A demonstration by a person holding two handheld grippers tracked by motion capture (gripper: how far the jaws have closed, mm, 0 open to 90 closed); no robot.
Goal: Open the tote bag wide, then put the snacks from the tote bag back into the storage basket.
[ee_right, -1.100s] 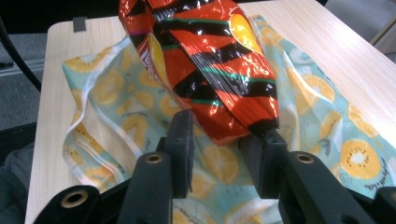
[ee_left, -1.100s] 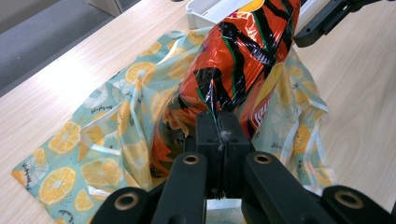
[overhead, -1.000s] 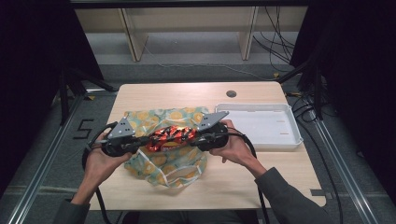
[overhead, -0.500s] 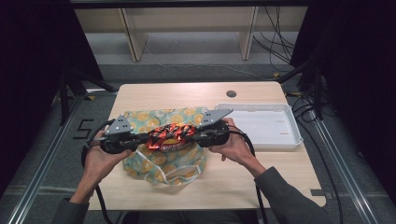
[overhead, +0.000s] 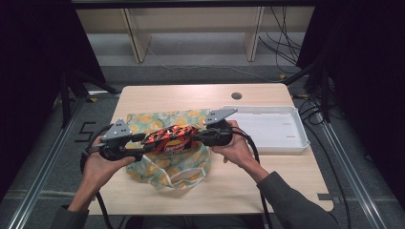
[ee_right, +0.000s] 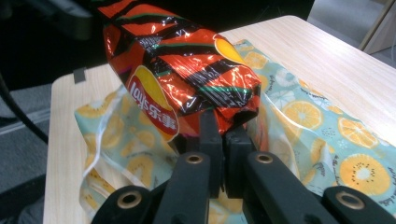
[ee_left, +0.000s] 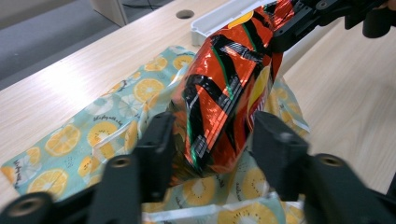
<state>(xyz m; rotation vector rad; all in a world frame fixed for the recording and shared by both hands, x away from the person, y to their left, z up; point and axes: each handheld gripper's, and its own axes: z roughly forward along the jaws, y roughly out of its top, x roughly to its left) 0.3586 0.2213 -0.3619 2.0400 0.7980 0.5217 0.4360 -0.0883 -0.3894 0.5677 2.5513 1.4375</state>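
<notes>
Your right gripper [overhead: 199, 135] has its jaws clamped on the end seam of the chip bag [overhead: 171, 138]; in the right gripper view [ee_right: 219, 135] they stand pressed together with the crimped edge of the foil pinched between them, having just been closing. Your left gripper [overhead: 143, 140] has just been opening: in the left gripper view [ee_left: 212, 144] its jaws stand apart on either side of the bag's [ee_left: 226, 88] other end, the left jaw near or against the foil and the right one with a sliver of gap, so nothing is squeezed there. You hold the bag [ee_right: 177, 79] lengthwise between your two hands, level and lifted above the table [overhead: 181, 95], its red, orange and black foil with the yellow logo facing up and toward you. Directly under it lies the pouch [overhead: 157, 164], a teal cloth printed with orange slices, spread flat on the table with its open mouth and white edging toward you, the bag hovering over its middle. Your left hand [overhead: 98, 162] and right hand [overhead: 236, 150] grip the gripper bodies, cables trailing back toward you. To your right, just beside the pouch, sits the tray [overhead: 286, 143], white and shallow, reaching to the table's right edge.
</notes>
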